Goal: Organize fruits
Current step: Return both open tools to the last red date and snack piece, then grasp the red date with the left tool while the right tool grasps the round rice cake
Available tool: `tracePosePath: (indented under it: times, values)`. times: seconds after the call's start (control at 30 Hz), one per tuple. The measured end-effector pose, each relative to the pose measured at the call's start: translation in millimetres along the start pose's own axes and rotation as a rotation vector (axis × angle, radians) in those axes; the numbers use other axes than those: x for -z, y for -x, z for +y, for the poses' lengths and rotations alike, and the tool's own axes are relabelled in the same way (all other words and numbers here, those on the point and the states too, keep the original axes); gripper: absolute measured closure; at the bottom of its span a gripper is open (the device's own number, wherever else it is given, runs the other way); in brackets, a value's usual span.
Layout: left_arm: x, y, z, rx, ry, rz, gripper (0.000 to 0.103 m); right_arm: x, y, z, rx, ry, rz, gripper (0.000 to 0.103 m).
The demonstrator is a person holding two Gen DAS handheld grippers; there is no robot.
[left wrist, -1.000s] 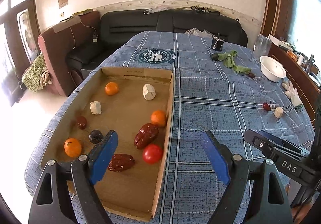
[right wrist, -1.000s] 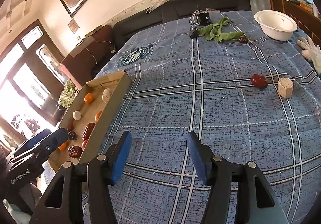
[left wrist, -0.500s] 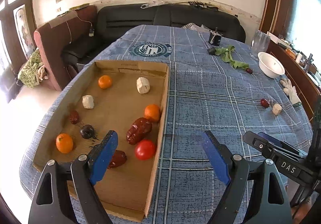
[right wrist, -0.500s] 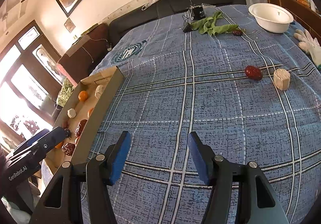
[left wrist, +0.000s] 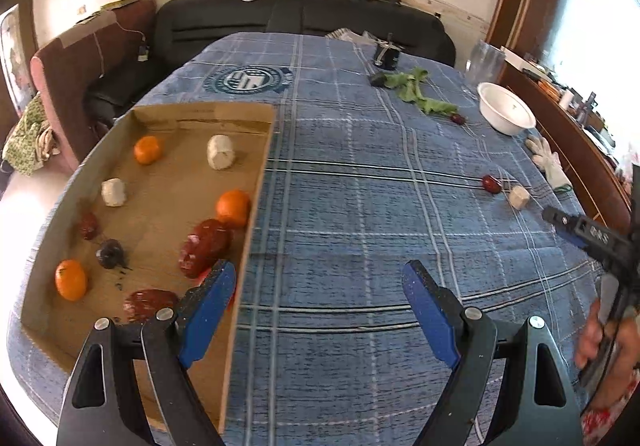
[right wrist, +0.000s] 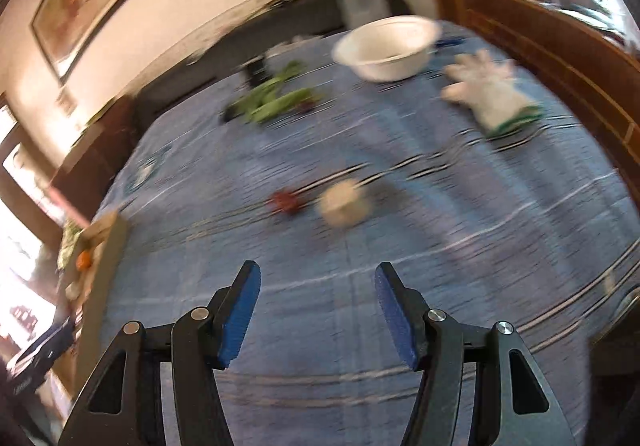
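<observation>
A shallow cardboard tray (left wrist: 262,170) on the blue checked tablecloth holds oranges (left wrist: 233,208), pale lumps (left wrist: 220,152) and dark red fruits (left wrist: 205,246). My left gripper (left wrist: 318,288) hangs open over the tray's right wall and the cloth beside it, nothing between its fingers. Out on the cloth lie a red fruit (left wrist: 491,184) and a pale lump (left wrist: 519,197). In the blurred right wrist view my right gripper (right wrist: 318,288) is open and empty, with the red fruit (right wrist: 286,202) and the pale lump (right wrist: 345,203) just ahead of it.
A white bowl (right wrist: 386,46), a white glove (right wrist: 490,90) and green leaves (right wrist: 272,102) lie toward the far side. A wooden sideboard (right wrist: 560,58) runs along the right edge. A black sofa (left wrist: 300,26) stands behind the table.
The right gripper has swung to the right, so the red fruit and pale lump now sit just ahead of it. The left gripper has drifted right, off the tray's middle toward its right wall.
</observation>
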State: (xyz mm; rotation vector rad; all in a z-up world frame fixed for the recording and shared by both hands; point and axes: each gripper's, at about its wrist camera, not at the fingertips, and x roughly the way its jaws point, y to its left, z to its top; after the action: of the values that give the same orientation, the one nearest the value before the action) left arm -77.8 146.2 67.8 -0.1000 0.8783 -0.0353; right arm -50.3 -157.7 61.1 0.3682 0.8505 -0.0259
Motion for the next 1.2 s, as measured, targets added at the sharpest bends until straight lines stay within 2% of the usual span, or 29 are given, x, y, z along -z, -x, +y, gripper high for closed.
tracePosePath:
  times: [0.17,0.37,0.53,0.6,0.63,0.7,0.83,1.03,1.07,1.2]
  values:
    - [1.0,-6.5,-15.8,0.019,-0.040,0.012,0.018,-17.7,-15.1,-3.8,0.051,0.033,-0.003,0.039]
    - [0.1,-12.7,-30.6,0.035,-0.074,0.028,0.018,-28.8,-50.6,12.3,0.087,0.110,0.025,0.039]
    - [-11.3,-24.0,-41.4,0.044,-0.088,0.041,0.018,-25.8,-67.9,21.4,0.124,0.172,0.036,0.043]
    - [-17.3,-31.8,-50.1,0.051,-0.101,0.045,0.018,-26.0,-70.2,23.9,0.134,0.196,0.025,0.048]
    - [-19.8,-34.8,-53.3,0.059,-0.105,0.047,0.018,-27.0,-69.9,23.8,0.129,0.197,0.022,0.051]
    - [-26.7,-43.0,-63.7,0.083,-0.117,0.050,0.018,-28.9,-70.5,21.2,0.116,0.190,0.017,0.065]
    - [-39.7,-63.8,-90.0,0.116,-0.147,0.053,0.018,-29.0,-66.5,13.8,0.084,0.163,0.006,0.065]
    - [-58.1,-105.3,-137.7,0.174,-0.211,0.069,0.019,-32.3,-53.9,-8.5,0.155,0.119,-0.010,0.065]
    - [-61.0,-112.9,-145.1,0.181,-0.217,0.076,0.021,-35.2,-51.8,-18.1,0.151,0.081,-0.008,0.065]
    - [-69.8,-143.2,-171.4,0.249,-0.235,0.120,0.045,-42.2,-50.0,-43.6,0.137,-0.026,0.005,0.065]
